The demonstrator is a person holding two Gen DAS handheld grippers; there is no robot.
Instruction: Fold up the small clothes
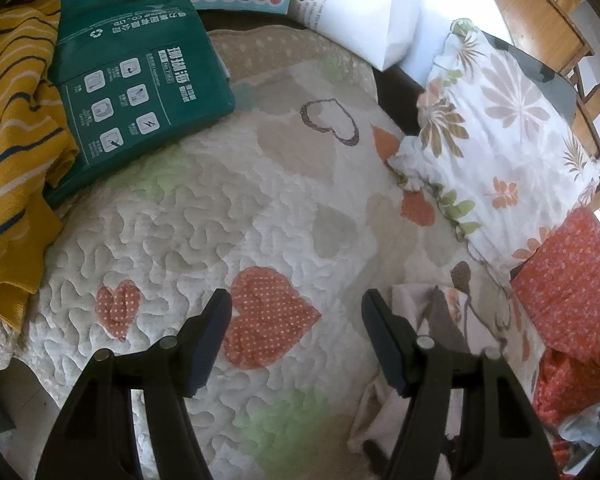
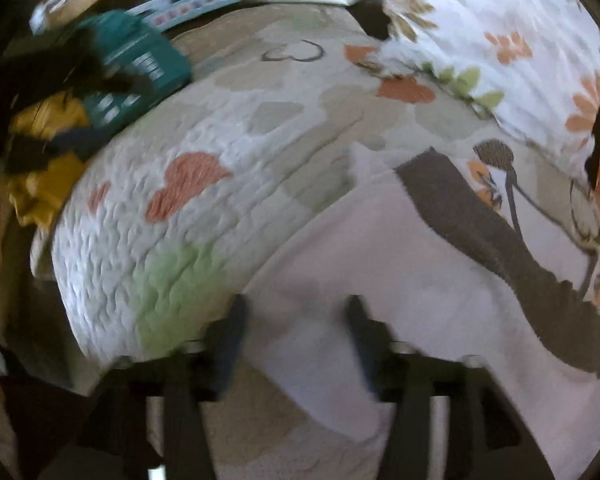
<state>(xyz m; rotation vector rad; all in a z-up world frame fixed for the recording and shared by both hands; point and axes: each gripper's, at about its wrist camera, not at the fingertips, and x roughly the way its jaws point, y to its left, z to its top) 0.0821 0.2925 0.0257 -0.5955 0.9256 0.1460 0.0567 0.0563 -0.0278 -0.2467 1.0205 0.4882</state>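
A small pale pink garment [image 2: 380, 280] with a dark grey band lies spread on a quilted heart-print bedcover [image 2: 220, 128]. My right gripper [image 2: 296, 316] is open just above its near edge; the view is blurred by motion. In the left wrist view the garment [image 1: 432, 312] shows only at the lower right, beside the right finger. My left gripper [image 1: 296, 312] is open and empty over the quilt [image 1: 220, 216], above an orange dotted heart.
A green package [image 1: 140, 80] and a yellow striped cloth [image 1: 16, 140] lie at the left. A floral pillow [image 1: 492, 128] and an orange dotted cloth [image 1: 568, 280] lie at the right. White bags [image 1: 360, 0] sit behind. Wooden chairs [image 1: 572, 40] stand far right.
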